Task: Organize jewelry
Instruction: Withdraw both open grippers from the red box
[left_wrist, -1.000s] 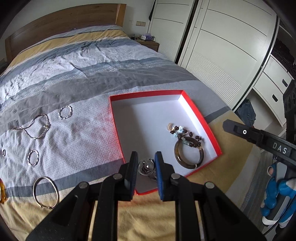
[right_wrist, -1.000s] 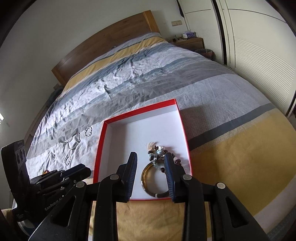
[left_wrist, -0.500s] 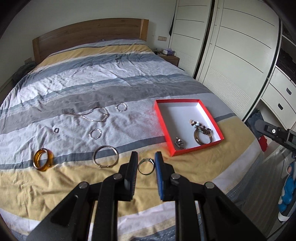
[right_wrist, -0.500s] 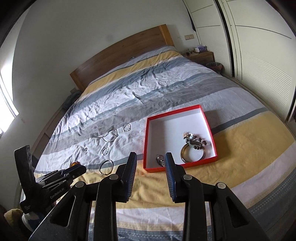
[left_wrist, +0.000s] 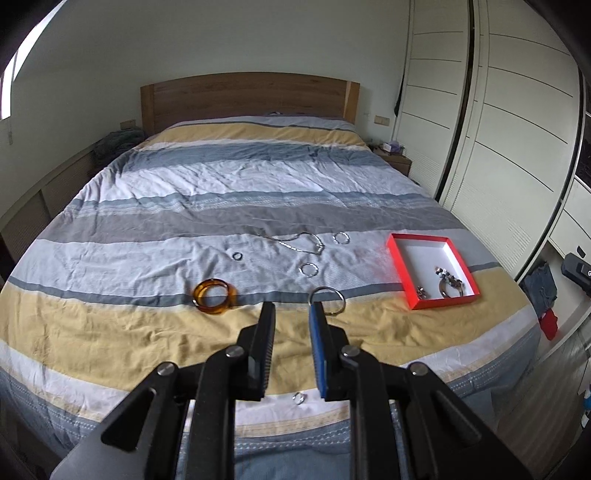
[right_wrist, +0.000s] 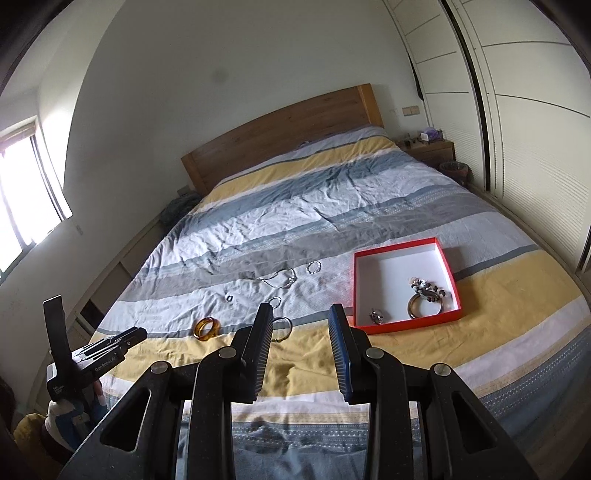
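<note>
A red box (left_wrist: 397, 258) (right_wrist: 355, 284) with a white floor lies on the bed's right side and holds a brown bangle (right_wrist: 415, 308), a beaded bracelet (right_wrist: 428, 288) and a small silver piece (right_wrist: 376, 316). On the cover lie an amber bangle (left_wrist: 215, 294) (right_wrist: 207, 328), a large silver hoop (left_wrist: 328, 300), small rings (left_wrist: 308, 269), a chain necklace (left_wrist: 303, 242) and a small ring (left_wrist: 299, 397) near the bed's foot. My left gripper (left_wrist: 291, 314) is open and empty, well back from the bed. My right gripper (right_wrist: 301, 314) is open and empty.
The striped bed cover (left_wrist: 221, 184) fills the middle. White wardrobe doors (left_wrist: 517, 110) run along the right. A wooden headboard (left_wrist: 247, 96) and a nightstand (right_wrist: 432, 147) stand at the back. A window (right_wrist: 22, 192) is on the left.
Both grippers have pulled far back and up from the red box, so the whole bed shows. The left gripper has swung left toward the loose jewelry. The right jaws have opened wider.
</note>
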